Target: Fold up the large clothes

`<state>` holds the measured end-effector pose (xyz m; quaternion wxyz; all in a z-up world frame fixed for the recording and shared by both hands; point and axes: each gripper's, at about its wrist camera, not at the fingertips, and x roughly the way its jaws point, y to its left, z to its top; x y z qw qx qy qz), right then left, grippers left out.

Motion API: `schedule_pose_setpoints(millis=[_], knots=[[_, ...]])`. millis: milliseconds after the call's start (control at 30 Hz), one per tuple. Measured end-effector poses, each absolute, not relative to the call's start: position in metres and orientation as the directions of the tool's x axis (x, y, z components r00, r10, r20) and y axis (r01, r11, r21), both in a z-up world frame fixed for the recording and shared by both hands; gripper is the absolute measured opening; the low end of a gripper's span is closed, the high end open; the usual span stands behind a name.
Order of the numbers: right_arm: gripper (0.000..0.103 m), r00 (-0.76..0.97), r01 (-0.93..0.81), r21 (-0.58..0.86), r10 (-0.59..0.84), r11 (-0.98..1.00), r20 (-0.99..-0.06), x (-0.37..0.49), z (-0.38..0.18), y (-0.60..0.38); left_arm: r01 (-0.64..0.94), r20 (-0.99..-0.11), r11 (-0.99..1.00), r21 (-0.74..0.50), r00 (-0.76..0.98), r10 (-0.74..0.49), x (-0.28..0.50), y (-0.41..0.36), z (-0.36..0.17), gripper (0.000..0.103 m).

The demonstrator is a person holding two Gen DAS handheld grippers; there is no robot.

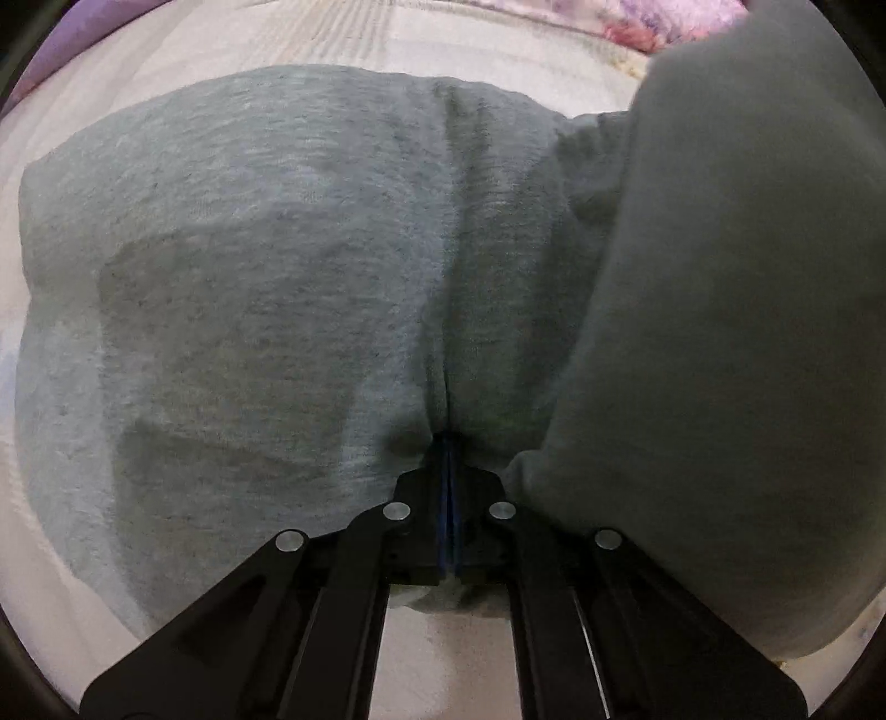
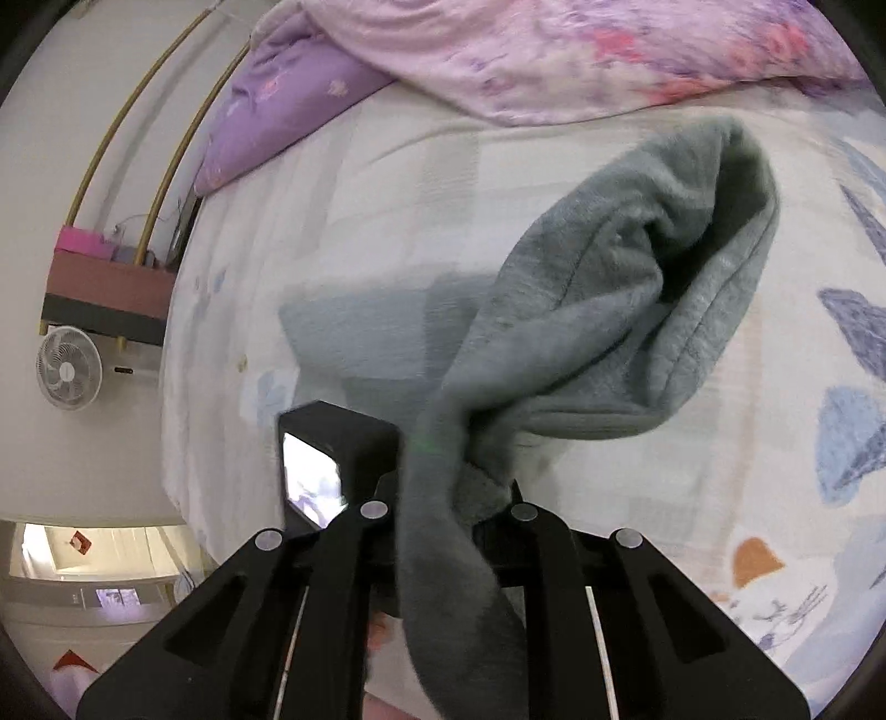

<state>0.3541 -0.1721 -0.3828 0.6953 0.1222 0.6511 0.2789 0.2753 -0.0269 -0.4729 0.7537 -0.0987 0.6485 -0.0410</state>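
Garment (image 1: 266,266) — heathered grey-green knit, plain; its lifted fold (image 2: 626,288) a shade paler and fleecy on the inner face.

Left gripper (image 1: 447,471) black with silver rivets, blue strip between the closed jaws. Right gripper (image 2: 459,498) black, same silver rivets.

Bedsheet (image 2: 387,183) off-white, scattered blue, slate and orange shapes. Quilt (image 2: 581,50) pale pink, purple and rose blotches. Pillow (image 2: 277,111) lilac with faint pale motifs. Fan (image 2: 69,368) white. Shelf (image 2: 105,288) dusty pink over a dark band — bright pink box on top.

Open bed sheet (image 2: 387,183) ahead of the claw; blocked close in front by hanging grey cloth (image 2: 609,288), pink blanket (image 2: 554,55) farther off
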Motion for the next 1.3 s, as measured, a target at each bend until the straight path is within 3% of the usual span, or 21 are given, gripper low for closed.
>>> schedule_pose_setpoints(millis=[200,300,433,600,633,667,700,767,833,900,1000,1100,1167,1233,1300], knots=[[0.011,-0.066,-0.243,0.547,0.549,0.801,-0.833,0.371,-0.381,-0.081,-0.204,-0.927,0.906,-0.371,0.141,-0.347,0.226,0.069,-0.437,0.002],[0.011,-0.108,-0.255,0.517,0.508,0.817,-0.855,0.372,-0.391,-0.040,-0.196,-0.948,0.932,-0.306,0.147,-0.281,0.199,0.113,-0.417,0.002],[0.011,-0.175,-0.246,0.531,0.502,0.811,-0.847,0.371,-0.417,0.018,-0.267,-0.936,0.898,-0.349,0.148,-0.320,0.173,0.182,-0.401,0.003],[0.012,-0.202,-0.165,0.466,0.433,0.869,-0.878,0.372,-0.471,0.073,-0.243,-0.945,0.919,-0.311,0.180,-0.272,0.140,0.241,-0.378,0.003],[0.020,-0.213,-0.127,0.479,0.448,0.868,-0.868,0.371,-0.479,0.078,-0.251,-0.945,0.916,-0.311,0.180,-0.272,0.140,0.250,-0.378,0.008],[0.036,-0.234,-0.088,0.512,0.482,0.855,-0.845,0.370,-0.485,0.083,-0.262,-0.949,0.917,-0.301,0.178,-0.261,0.131,0.261,-0.377,0.012],[0.045,-0.253,-0.076,0.533,0.501,0.842,-0.827,0.369,-0.486,0.089,-0.269,-0.957,0.923,-0.276,0.170,-0.236,0.121,0.271,-0.376,0.023],[0.082,-0.297,-0.090,0.554,0.509,0.827,-0.808,0.368,-0.483,0.100,-0.263,-0.966,0.934,-0.242,0.158,-0.206,0.109,0.286,-0.373,0.033],[0.086,-0.339,-0.041,0.589,0.544,0.807,-0.768,0.368,-0.478,0.103,-0.263,-0.967,0.936,-0.235,0.156,-0.199,0.097,0.299,-0.366,0.051],[0.085,-0.345,-0.013,0.611,0.570,0.792,-0.746,0.366,-0.471,0.104,-0.291,-0.959,0.918,-0.270,0.164,-0.230,0.086,0.310,-0.360,0.062],[0.085,-0.261,-0.083,0.522,0.487,0.849,-0.833,0.362,-0.447,0.097,-0.331,-0.936,0.879,-0.344,0.190,-0.295,0.090,0.315,-0.349,0.070],[0.085,-0.151,-0.090,0.443,0.427,0.892,-0.891,0.353,-0.423,0.062,-0.327,-0.929,0.871,-0.366,0.176,-0.325,0.113,0.298,-0.351,0.071],[0.085,-0.090,-0.056,0.428,0.422,0.902,-0.902,0.348,-0.415,0.038,-0.303,-0.929,0.879,-0.367,0.170,-0.329,0.124,0.288,-0.349,0.072],[0.086,-0.057,-0.015,0.412,0.410,0.911,-0.910,0.343,-0.410,0.013,-0.275,-0.928,0.889,-0.367,0.178,-0.328,0.152,0.267,-0.352,0.082],[0.086,-0.041,0.030,0.390,0.391,0.920,-0.919,0.340,-0.410,-0.013,-0.267,-0.929,0.893,-0.363,0.178,-0.324,0.176,0.260,-0.369,0.083]])
